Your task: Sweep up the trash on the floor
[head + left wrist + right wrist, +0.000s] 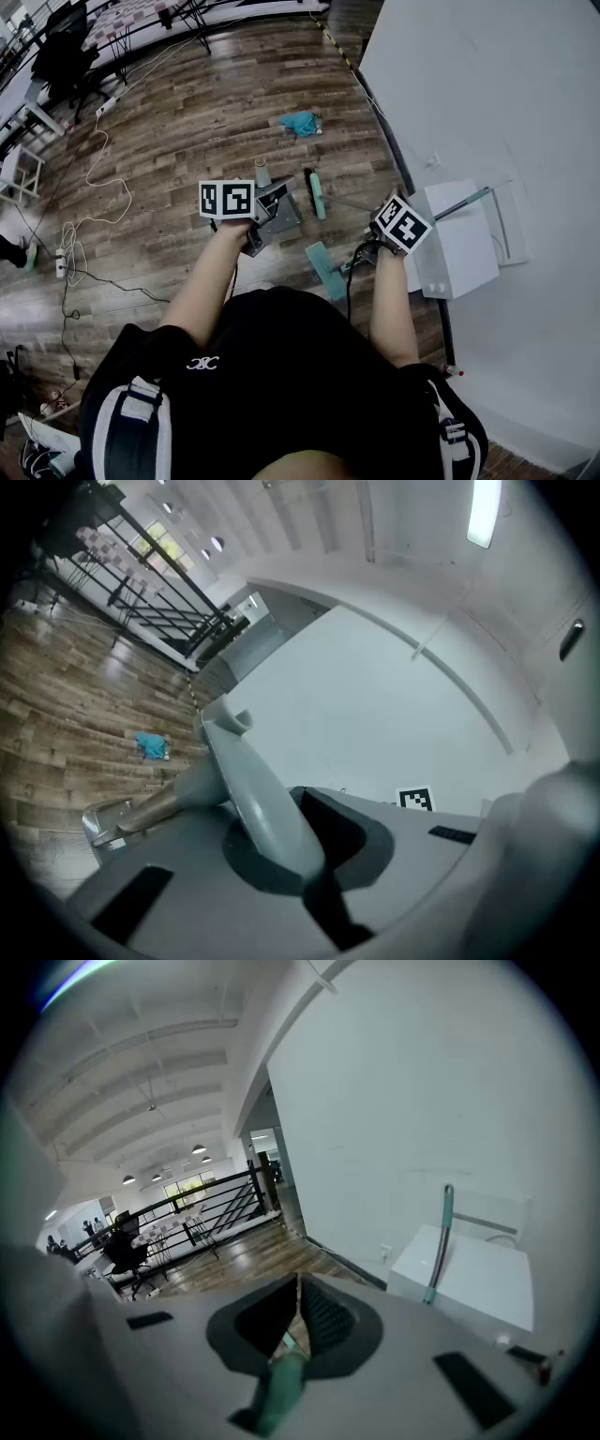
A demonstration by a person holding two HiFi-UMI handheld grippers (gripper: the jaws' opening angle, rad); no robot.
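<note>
While both tight, left tongs point(314, 860) on one dustpan point(251, 794), right tongs point(298, 1327) on one broom point(279, 1387); one blue scrap point(300, 122).

The trash point(300, 122) is a crumpled bright-blue scrap; it lies alone on the wooden floor point(178, 131), well apart from the two tools and ahead of them; the dustpan point(278, 212) is grey with a metal edge to its pan, held tilted, and its thick rounded handle is clamped between the jaws of the left gripper point(309, 850); the broom point(325, 266) has a flat teal head just right of the dustpan, and its teal handle is pinched in the right gripper point(295, 1335).
</note>
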